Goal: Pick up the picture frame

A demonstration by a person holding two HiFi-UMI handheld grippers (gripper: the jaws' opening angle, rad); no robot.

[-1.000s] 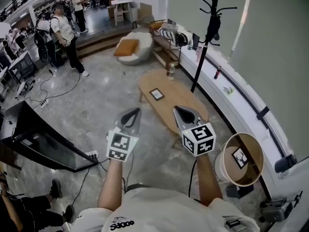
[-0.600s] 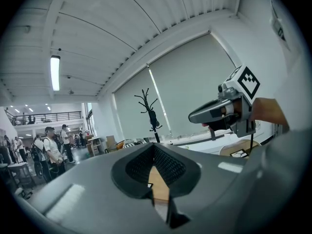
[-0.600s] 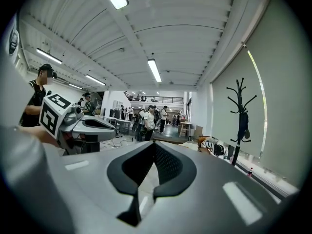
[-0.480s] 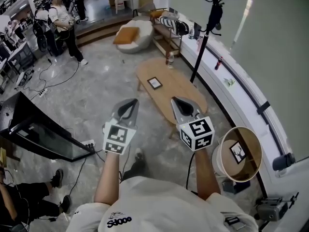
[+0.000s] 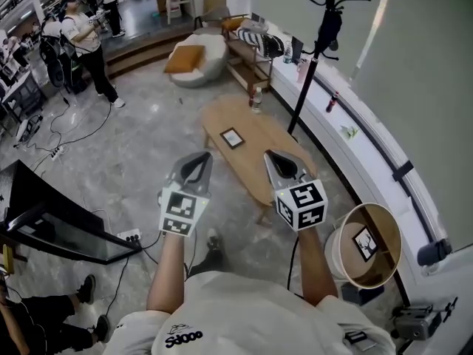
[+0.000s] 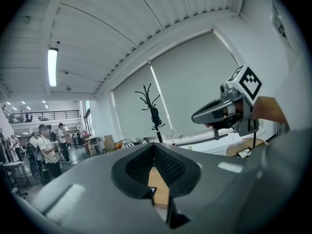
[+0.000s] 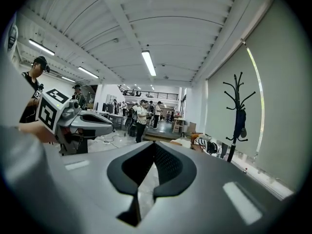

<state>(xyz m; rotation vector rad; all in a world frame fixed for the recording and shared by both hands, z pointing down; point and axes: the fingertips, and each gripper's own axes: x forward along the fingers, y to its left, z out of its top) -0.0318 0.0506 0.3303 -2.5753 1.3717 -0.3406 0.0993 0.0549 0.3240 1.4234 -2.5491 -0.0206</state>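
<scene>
The table [image 5: 250,167] was a low oval of pale, smooth wood on a grey marbled floor [image 5: 148,154]. The frame [image 5: 232,137], a small flat rectangle with a dark rim and a light middle, lay on the table's far half. A bottle [image 5: 256,98] stood upright at the table's far end. The left gripper [image 5: 199,161], smooth grey plastic with ribbed black pads [image 6: 168,165], had its jaws clenched together on nothing, in the air short of the table's near-left edge. The right gripper [image 5: 275,159], likewise clenched and empty, hung over the table's near end, well apart from the frame. Both forearms [image 5: 168,272] reached forward side by side, the grippers pointing almost level toward the table.
</scene>
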